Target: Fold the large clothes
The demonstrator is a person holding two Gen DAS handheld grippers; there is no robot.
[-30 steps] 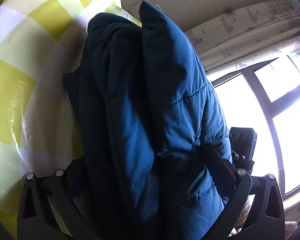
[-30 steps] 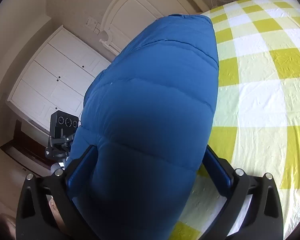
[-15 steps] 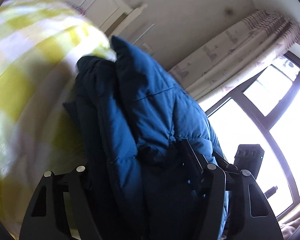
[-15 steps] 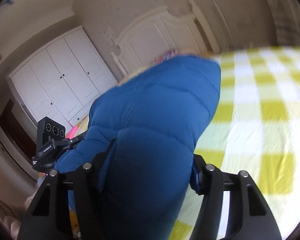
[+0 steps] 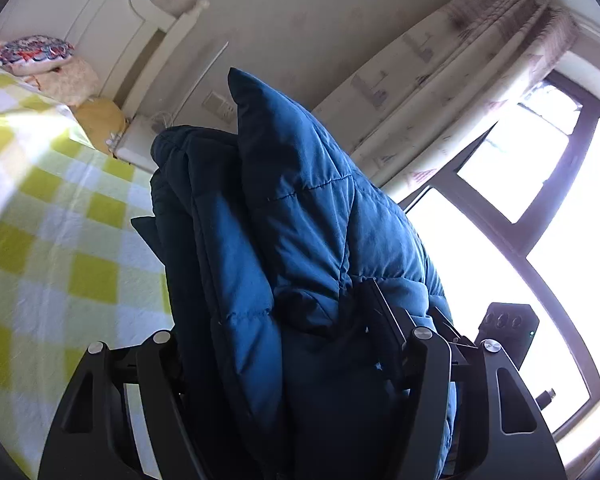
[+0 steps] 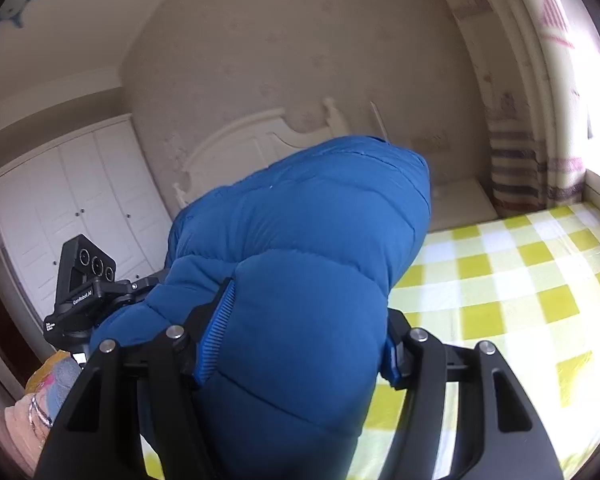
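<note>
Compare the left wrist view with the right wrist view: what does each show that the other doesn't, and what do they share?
Only the left wrist view shows the window, the patterned pillow at the headboard, and the left gripper clamped on bunched folds of the blue puffer jacket.

Only the right wrist view shows the white wardrobe, a shark sticker on the ceiling, and the right gripper clamped on a smooth padded section.

Both show the jacket held up over the yellow checked bedsheet, the curtain, and the opposite gripper's camera unit.
</note>
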